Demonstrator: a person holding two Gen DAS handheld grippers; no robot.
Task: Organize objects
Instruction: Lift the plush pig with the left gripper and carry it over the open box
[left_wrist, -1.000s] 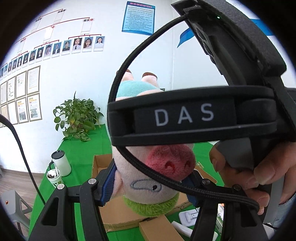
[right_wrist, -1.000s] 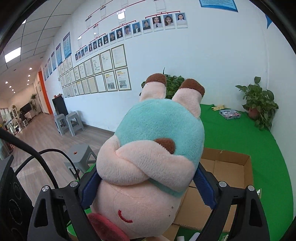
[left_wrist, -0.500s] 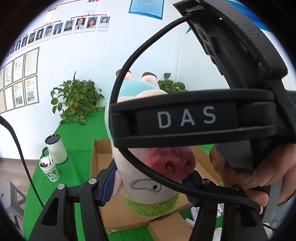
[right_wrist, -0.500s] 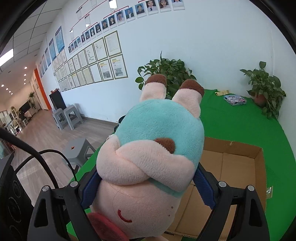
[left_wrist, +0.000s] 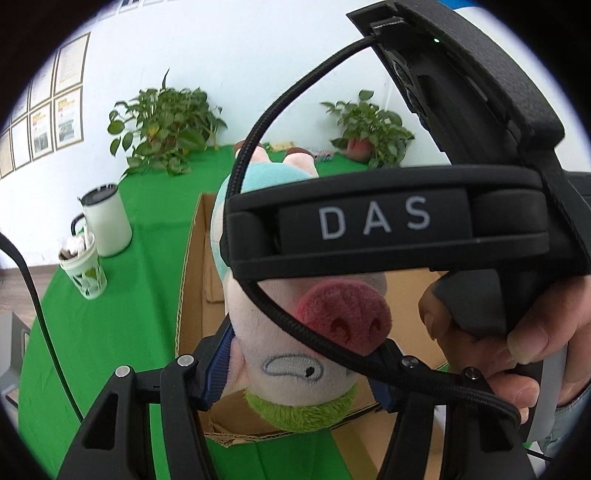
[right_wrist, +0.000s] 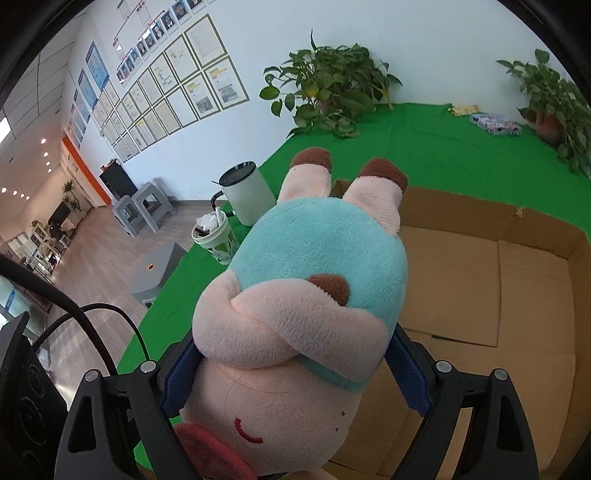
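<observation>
Cardboard forms the open box (right_wrist: 480, 280) on the green tabletop (right_wrist: 424, 147); in the right wrist view its brown floor shows bare at about three o'clock from the toy, with the far wall running toward one o'clock. The left wrist view shows the same box's left wall at about nine o'clock from the toy's snout. At ten o'clock in that view stand a white mug (left_wrist: 105, 221) with a dark lid and, just beside it toward the camera, a paper cup (left_wrist: 83, 269) stuffed with crumpled paper and a straw. Two potted plants (right_wrist: 328, 88) sit at the table's far edge, at twelve and two o'clock in the right wrist view.

A plush pig (right_wrist: 306, 314) in a teal shirt hangs head-down toward the cameras above the box, feet pointing away at twelve o'clock. The right gripper (right_wrist: 295, 373) stands wide, its blue pads pressed into the pig's sides at the arms and shoulders. The left gripper (left_wrist: 295, 365) stands about half open, its blue pads clamped against the pig's head on either side, just under the pink snout and stitched eye, with the green tuft of hair at six o'clock. In the left wrist view the body of the right gripper, lettered DAS, fills the upper right, with the person's hand (left_wrist: 517, 332) wrapped around its handle at four o'clock.
</observation>
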